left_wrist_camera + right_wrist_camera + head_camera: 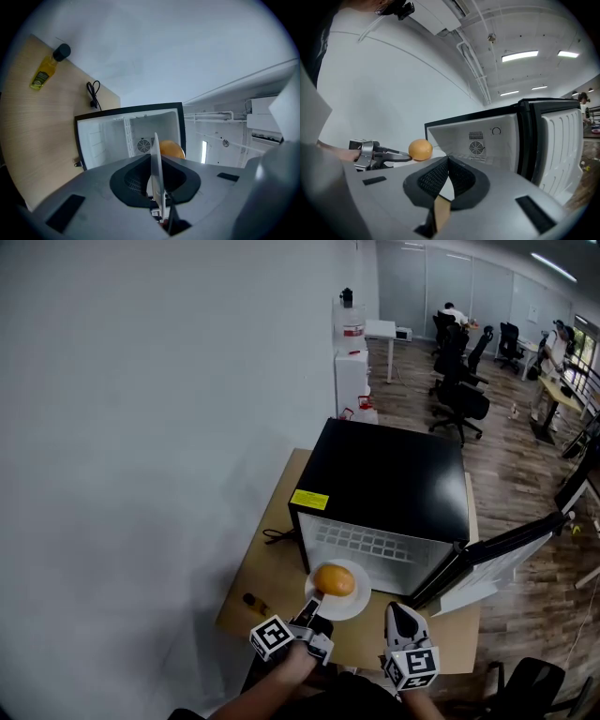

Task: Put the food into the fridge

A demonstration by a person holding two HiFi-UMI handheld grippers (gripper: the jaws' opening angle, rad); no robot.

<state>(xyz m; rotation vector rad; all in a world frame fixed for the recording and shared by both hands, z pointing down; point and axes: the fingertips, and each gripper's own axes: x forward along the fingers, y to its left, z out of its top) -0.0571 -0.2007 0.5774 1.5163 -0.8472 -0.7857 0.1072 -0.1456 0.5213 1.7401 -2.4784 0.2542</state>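
Currently, the left gripper (157, 183) has its jaws clamped on the near rim of a white plate (362, 603), which it holds roughly level. In the left gripper view the plate appears edge-on between the jaws. An orange (335, 579) rests on the plate, on the side toward the fridge. The plate hangs just in front of the open compartment of the fridge (394, 479), not inside it.

The right gripper (447, 177) has its jaws together with nothing between them. It hangs just beside the left gripper, on the door side, also facing the opening.

The fridge is a small black unit with a white interior. A round fan grille (476, 148) sits on the back wall. The fridge door (497, 554) stands swung open to the right in the head view. A yellow label is fixed at the front left corner of the top panel.

The fridge stands on a light wooden table (272, 563) against a white wall. A black cable (93, 93) lies on the table left of the fridge. A yellow bottle (47, 68) with a black cap lies nearer the table edge.
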